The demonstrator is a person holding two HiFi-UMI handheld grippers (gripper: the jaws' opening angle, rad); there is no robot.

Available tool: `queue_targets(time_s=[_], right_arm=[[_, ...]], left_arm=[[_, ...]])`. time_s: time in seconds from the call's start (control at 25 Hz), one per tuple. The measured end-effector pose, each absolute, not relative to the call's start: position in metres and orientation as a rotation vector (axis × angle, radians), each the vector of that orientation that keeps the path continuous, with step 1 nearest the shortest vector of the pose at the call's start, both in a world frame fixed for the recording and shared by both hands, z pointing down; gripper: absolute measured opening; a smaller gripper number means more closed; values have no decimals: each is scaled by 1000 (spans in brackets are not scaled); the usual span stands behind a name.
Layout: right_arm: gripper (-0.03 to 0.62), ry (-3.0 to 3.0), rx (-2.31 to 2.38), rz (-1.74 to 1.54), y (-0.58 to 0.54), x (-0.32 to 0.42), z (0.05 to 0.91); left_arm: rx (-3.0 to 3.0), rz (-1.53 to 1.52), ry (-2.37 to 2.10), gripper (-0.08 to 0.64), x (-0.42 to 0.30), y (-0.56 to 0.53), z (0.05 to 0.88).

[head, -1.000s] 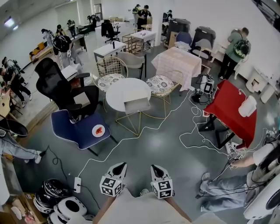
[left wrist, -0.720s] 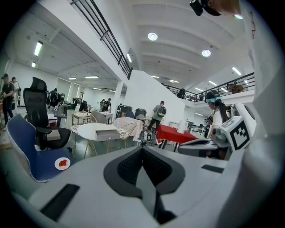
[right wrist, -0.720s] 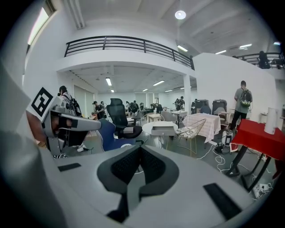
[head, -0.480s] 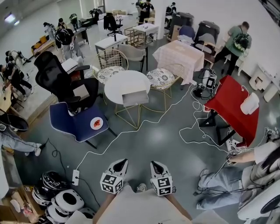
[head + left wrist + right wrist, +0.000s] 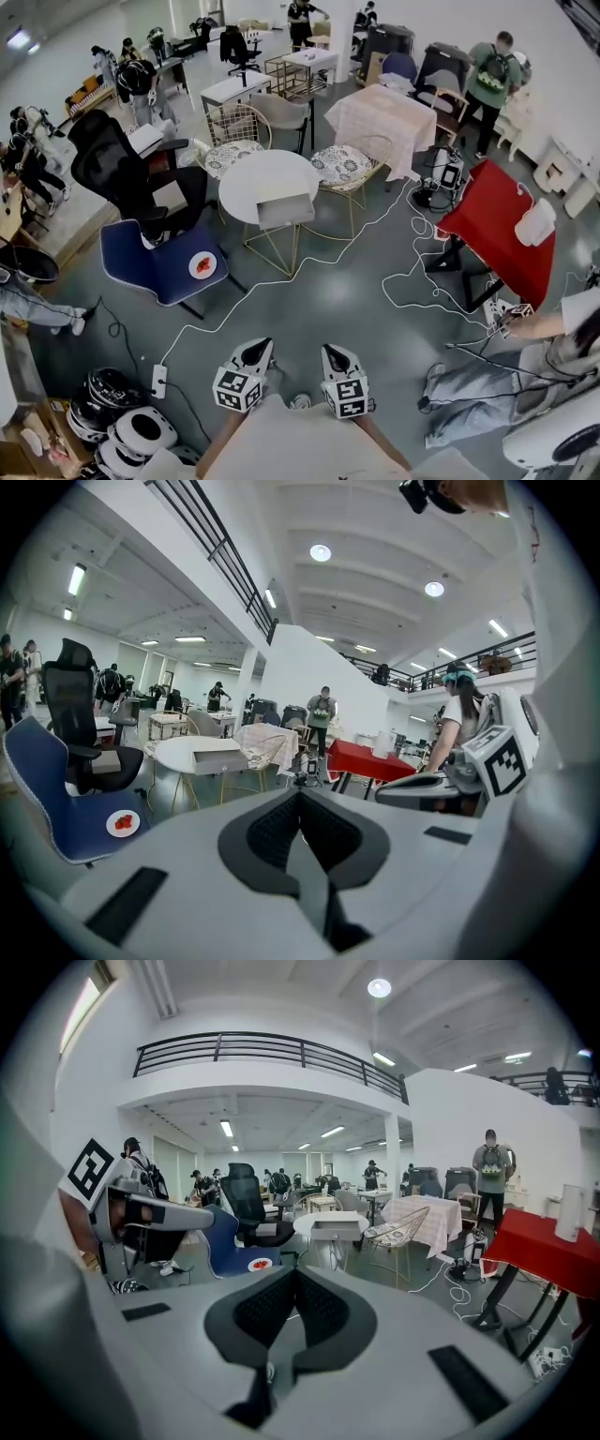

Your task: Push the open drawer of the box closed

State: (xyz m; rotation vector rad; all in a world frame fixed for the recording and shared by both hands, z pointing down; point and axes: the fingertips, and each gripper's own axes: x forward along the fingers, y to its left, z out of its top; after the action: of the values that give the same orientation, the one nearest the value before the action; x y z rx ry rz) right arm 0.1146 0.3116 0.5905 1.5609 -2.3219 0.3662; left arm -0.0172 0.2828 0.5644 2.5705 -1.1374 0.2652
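Note:
The grey box (image 5: 286, 210) sits on the near edge of a round white table (image 5: 253, 183), far ahead of me, with its drawer pulled out toward me. It also shows in the left gripper view as the box (image 5: 217, 757) and in the right gripper view as the box (image 5: 337, 1230). My left gripper (image 5: 255, 351) and right gripper (image 5: 335, 356) hang side by side close to my body, above the grey floor. In its own view the left gripper (image 5: 300, 810) is shut and empty. So is the right gripper (image 5: 294, 1297).
Between me and the table lie white cables (image 5: 281, 281) and a power strip (image 5: 157, 381). A blue chair (image 5: 164, 267) holding a plate (image 5: 202, 265) stands left of the table, wire chairs (image 5: 347, 178) behind it. At the right are a red table (image 5: 497, 230) and a seated person (image 5: 497, 380); helmets (image 5: 122, 427) are piled bottom left.
The view has shifted a little, so the table sits slightly higher and further left. Both grippers stay shut and side by side. People at the back have walked about.

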Motion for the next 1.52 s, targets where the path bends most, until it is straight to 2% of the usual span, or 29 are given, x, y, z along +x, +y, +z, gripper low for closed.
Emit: queue_targets(time_s=[0.6, 1.52], right_arm=[[15, -2296, 1571, 369, 246, 116, 601], [15, -2226, 1594, 328, 22, 77, 569]], left_arm=[[2589, 263, -1065, 12, -5, 212, 574], [2597, 219, -1009, 12, -50, -20, 553]])
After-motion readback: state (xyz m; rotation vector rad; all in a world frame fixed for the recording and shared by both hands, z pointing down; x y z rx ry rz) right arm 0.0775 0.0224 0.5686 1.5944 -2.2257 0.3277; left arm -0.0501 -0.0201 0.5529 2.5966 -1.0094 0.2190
